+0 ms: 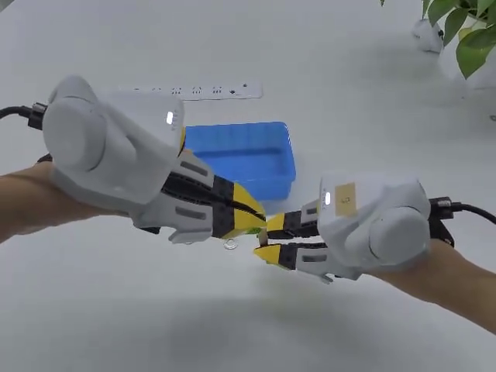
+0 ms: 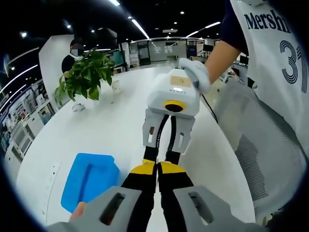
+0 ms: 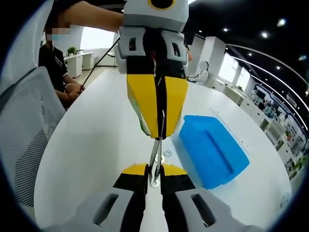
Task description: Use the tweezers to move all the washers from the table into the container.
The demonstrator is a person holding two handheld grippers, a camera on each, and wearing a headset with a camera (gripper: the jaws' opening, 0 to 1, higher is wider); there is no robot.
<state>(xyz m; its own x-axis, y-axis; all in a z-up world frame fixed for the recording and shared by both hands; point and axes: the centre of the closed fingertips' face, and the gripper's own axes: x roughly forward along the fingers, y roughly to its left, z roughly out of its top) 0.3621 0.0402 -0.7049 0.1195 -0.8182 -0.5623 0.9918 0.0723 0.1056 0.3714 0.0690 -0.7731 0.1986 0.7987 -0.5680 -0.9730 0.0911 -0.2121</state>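
Head view: the left hand-held gripper (image 1: 256, 219) and the right hand-held gripper (image 1: 270, 239) meet nose to nose low over the white worktop (image 1: 349, 93). One small flat metal washer (image 1: 230, 245) lies on the worktop just beneath the left one's yellow tips. It is near the front wall of the shallow blue plastic container (image 1: 263, 184). A white power strip (image 1: 198, 91) lies beyond the container.

Left gripper view: the left hand-held gripper (image 2: 157, 167) has its yellow-tipped jaws pressed together. The right hand-held gripper (image 2: 162, 154) points straight back at it, and the container (image 2: 91, 179) sits off to the left.

Right gripper view: the thin steel tweezers (image 3: 155, 154) run out of the seam of the left hand-held gripper's (image 3: 157, 135) closed jaws, so it is clamped on them. They run down into the slim gap of the right hand-held gripper (image 3: 153, 170). Its jaws stand narrow, and I cannot tell whether they pinch the tweezers. The washer (image 3: 167, 153) lies just beside the tweezers, apart from the container (image 3: 212, 150).

The washer is probably light, rigid and slick, and it lies flat, so a careless nip may send it skating. It is best taken across the ring, with one tip through the hole and one outside the rim. The tweezers look springy and thin and could twist between smooth jaws, so a hold on their mid-body seems safest.
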